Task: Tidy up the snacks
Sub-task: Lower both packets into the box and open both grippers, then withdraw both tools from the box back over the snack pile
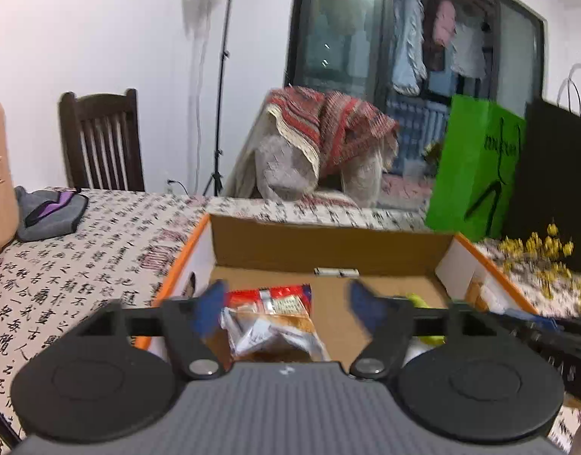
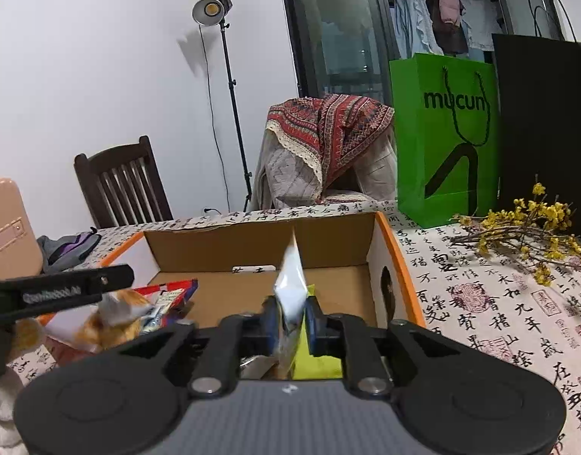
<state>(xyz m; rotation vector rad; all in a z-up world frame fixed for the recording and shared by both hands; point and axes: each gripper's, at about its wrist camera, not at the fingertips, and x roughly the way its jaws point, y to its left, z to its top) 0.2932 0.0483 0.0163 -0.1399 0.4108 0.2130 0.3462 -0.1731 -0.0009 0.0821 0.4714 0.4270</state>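
placement of a held snack into the cardboard box (image 2: 260, 244), seen from both wrist views. right gripper (image 2: 289, 324) is clenched on a white snack packet (image 2: 290, 284), pinched near its lower edge so that the packet stands upright and edge-on between the blue pads, its tip rising above the fingers. ahead of and below this gripper lies the open floor of the box; just beneath the fingers a yellow-green packet (image 2: 317, 364) shows, and to the left sit packets already in the box. left gripper (image 1: 286, 303) is released, jaws wide apart, nothing between them; directly ahead and below, between its fingers, lies a red-and-orange snack packet (image 1: 271, 322) on the box floor, seemingly untouched by either pad.

to do the step well, judged from this moment: lower the right gripper until the packet's bottom edge is close to the box floor ahead of the fingers, tip it flat beside the yellow-green packet and not on top of the left-hand pile, then let go. the left gripper should stay clear to the left, since its body already reaches into the right gripper's left field. a thin, floppy packet may topple or slide if dropped from height.
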